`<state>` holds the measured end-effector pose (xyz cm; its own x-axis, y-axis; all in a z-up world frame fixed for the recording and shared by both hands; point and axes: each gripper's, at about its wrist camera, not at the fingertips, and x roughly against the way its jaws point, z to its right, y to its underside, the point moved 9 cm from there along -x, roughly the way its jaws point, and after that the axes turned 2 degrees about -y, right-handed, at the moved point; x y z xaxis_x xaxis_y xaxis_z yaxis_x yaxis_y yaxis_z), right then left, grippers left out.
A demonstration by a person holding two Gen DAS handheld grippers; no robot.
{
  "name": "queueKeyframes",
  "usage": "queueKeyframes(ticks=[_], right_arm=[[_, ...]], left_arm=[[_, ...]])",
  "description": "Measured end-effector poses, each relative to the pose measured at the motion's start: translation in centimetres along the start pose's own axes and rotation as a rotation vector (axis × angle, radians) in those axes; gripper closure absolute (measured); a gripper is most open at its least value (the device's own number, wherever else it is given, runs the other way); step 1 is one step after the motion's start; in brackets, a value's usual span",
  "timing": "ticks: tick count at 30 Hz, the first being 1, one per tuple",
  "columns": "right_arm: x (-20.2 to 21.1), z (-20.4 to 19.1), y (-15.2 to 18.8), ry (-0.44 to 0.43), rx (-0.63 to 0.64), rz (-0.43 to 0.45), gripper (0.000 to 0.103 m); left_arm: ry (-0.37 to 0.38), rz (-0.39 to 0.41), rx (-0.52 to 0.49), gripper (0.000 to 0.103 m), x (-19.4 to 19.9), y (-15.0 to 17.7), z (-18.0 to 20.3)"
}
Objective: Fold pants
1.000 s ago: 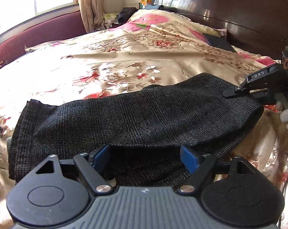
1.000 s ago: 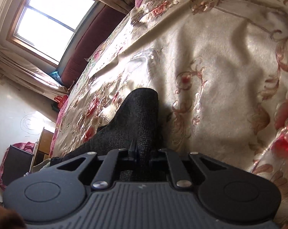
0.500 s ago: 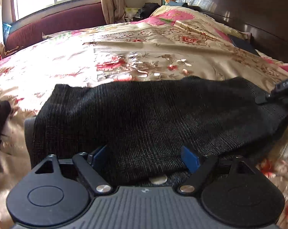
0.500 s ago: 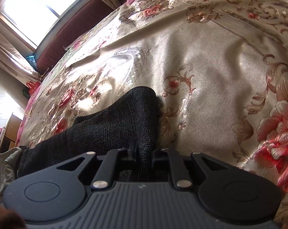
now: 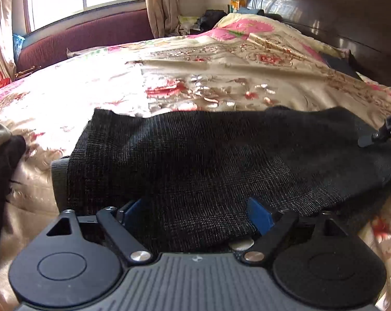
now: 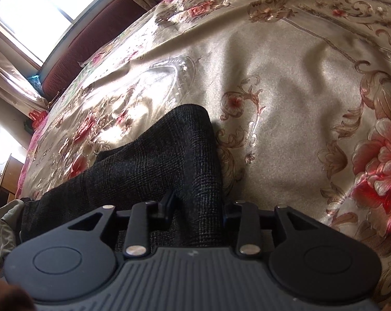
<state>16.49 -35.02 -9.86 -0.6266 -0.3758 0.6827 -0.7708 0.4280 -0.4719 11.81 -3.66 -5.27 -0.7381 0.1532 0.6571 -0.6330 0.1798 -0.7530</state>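
Observation:
Dark checked pants lie folded across a gold flowered bedspread, long side running left to right. My left gripper is low over their near edge. Its jaws are opening wide, with cloth lying loose between the blue pads, which do not press it. A pale button shows under that edge. At the pants' right end my right gripper straddles a raised fold of the pants. Its jaws are opening, and the fold stands slack between the fingers. Its tip also shows in the left wrist view, right gripper.
A dark wooden headboard closes the bed's far right. A maroon window seat runs along the far side. Another dark garment lies at the left edge, and grey-green cloth lies past the pants' far end.
The right gripper's jaws, pinched shut on the pants fold a second ago, have parted and the fold has slackened. The left gripper has sunk closer to the pants' near edge.

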Motion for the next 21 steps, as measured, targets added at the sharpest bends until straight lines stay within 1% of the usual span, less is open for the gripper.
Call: queueKeyframes(ticks=[1,4,5,7,8,9,12,14,16,17,19,21], right_arm=[[0.0,0.0,0.0,0.003,0.008,0.002,0.067],[0.1,0.0,0.0,-0.001,0.000,0.009,0.067],[0.2,0.0,0.0,-0.002,0.002,0.012,0.067],[0.3,-0.1,0.1,-0.002,0.002,0.017,0.067],[0.2,0.0,0.1,0.001,0.004,0.017,0.067],[0.1,0.0,0.1,0.004,0.002,0.017,0.067],[0.1,0.0,0.2,0.009,-0.001,0.021,0.067],[0.1,0.0,0.2,0.006,-0.003,0.022,0.067],[0.2,0.0,0.1,0.007,-0.001,0.023,0.067],[0.2,-0.1,0.1,0.014,0.006,0.025,0.069],[0.5,-0.5,0.1,0.021,0.029,0.031,0.074],[0.7,-0.8,0.0,0.017,0.040,0.033,0.075]], left_arm=[[0.000,0.014,-0.003,0.006,0.3,0.2,0.1],[-0.006,0.002,0.018,0.006,0.9,-0.2,-0.1],[-0.003,0.017,0.031,0.006,1.4,-0.7,-0.1],[0.005,0.096,0.038,0.006,2.7,-2.2,-0.4],[-0.009,0.126,0.029,0.005,2.9,-3.0,-0.7],[-0.028,0.134,0.020,0.004,2.6,-3.6,-1.0],[-0.064,0.083,0.021,0.004,0.0,-3.8,-2.3],[-0.097,0.043,-0.030,0.004,-1.4,-3.0,-2.5],[-0.131,0.039,-0.099,0.003,-1.4,-2.7,-1.8],[-0.140,0.040,-0.112,0.003,-1.1,-2.7,-1.5],[-0.123,0.060,-0.092,0.003,0.0,-2.8,-1.2],[-0.087,0.072,-0.050,0.003,1.1,-2.6,-1.0]])
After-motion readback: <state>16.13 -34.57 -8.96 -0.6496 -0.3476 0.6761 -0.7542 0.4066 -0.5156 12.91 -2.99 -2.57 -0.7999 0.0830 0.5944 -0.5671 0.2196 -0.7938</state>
